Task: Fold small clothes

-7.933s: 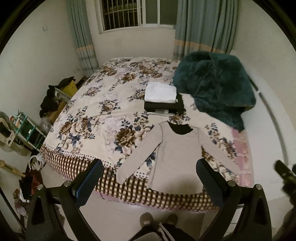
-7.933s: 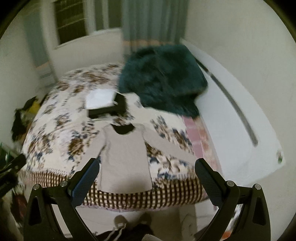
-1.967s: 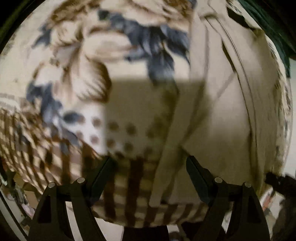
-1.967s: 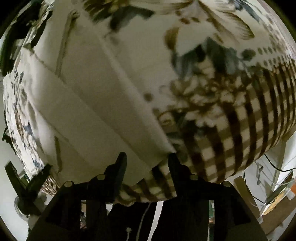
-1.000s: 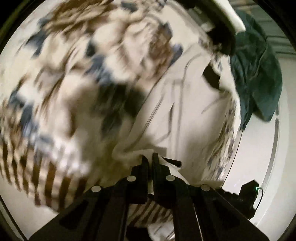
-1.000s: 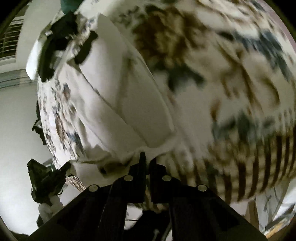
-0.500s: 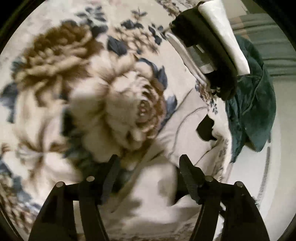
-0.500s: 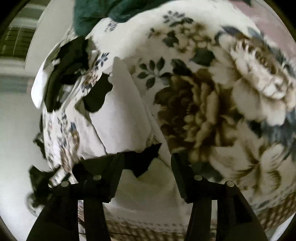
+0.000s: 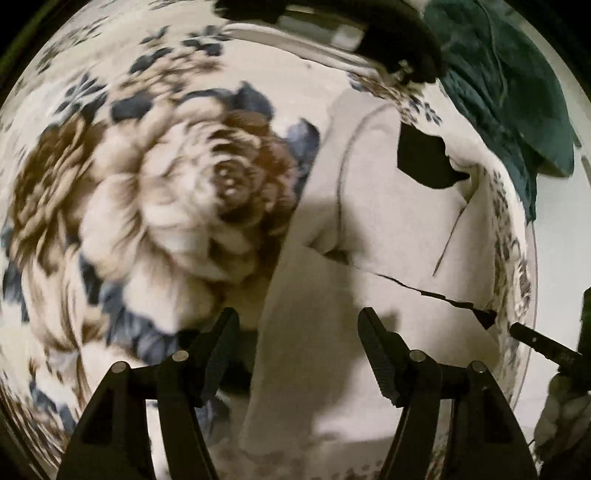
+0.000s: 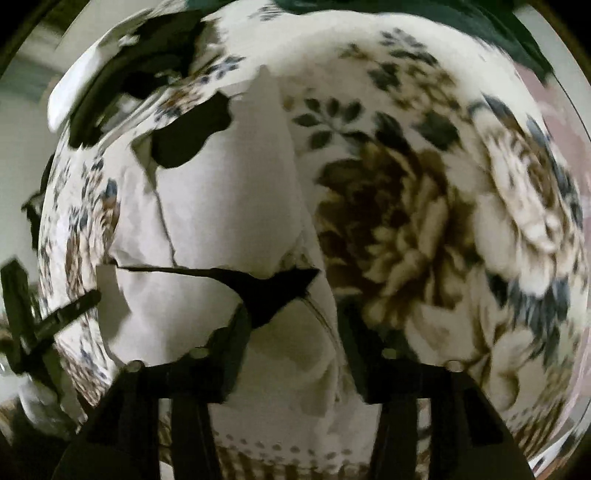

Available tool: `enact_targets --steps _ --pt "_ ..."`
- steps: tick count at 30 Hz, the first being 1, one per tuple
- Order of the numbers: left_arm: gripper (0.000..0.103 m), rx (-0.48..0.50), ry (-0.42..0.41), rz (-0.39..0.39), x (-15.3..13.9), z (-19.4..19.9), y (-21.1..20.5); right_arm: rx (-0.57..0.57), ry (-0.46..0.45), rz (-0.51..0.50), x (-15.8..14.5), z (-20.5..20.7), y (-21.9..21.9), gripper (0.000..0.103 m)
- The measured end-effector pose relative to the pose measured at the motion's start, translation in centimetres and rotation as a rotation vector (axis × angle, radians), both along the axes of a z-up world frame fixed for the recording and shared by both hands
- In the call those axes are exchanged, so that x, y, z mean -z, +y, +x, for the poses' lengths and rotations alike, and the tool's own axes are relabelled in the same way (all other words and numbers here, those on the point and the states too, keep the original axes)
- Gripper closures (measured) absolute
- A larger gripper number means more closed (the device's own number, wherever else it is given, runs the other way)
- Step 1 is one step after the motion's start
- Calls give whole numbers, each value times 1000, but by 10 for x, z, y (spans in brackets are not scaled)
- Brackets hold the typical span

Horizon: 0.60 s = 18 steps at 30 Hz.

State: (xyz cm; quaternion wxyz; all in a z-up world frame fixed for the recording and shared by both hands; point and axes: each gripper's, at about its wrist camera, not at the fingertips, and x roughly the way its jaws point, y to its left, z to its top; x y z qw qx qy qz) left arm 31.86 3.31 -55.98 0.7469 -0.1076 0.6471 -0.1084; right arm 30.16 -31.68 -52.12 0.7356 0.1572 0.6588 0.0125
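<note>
A beige long-sleeved top [image 9: 388,229] with a black collar [image 9: 424,162] lies on the floral bedspread [image 9: 147,184], its lower half folded up over the body. My left gripper [image 9: 297,332] is open just above the folded hem at its left side. The top also shows in the right wrist view [image 10: 229,206]. My right gripper [image 10: 291,321] is open over the hem's right corner, holding nothing. Each gripper shows at the edge of the other's view.
A stack of folded clothes [image 9: 332,22], black with white on top, lies beyond the collar. A dark green fluffy blanket [image 9: 517,81] lies at the far right of the bed. The bedspread's checked border [image 10: 277,458] marks the near edge.
Both grippers carried the hem up toward the collar, folding the top in half, then opened and let go. They now sit a little wider open over the laid-down fold.
</note>
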Motion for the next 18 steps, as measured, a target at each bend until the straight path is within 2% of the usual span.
enact_targets --steps 2,4,6,10,15,18 --pt "38 27 0 22 4 2 -7 -46 6 -42 2 4 9 68" --pt "38 43 3 46 8 2 -11 -87 67 -67 19 7 17 70" --pt "38 53 11 58 12 2 -13 -95 102 -87 33 7 19 102" --pt "38 63 19 77 17 1 -15 -21 32 -138 25 2 10 102" --pt "38 52 28 77 23 2 -12 135 -62 -127 1 -2 -19 102" --pt "38 33 36 63 26 6 -14 173 -85 -137 -4 0 -27 102"
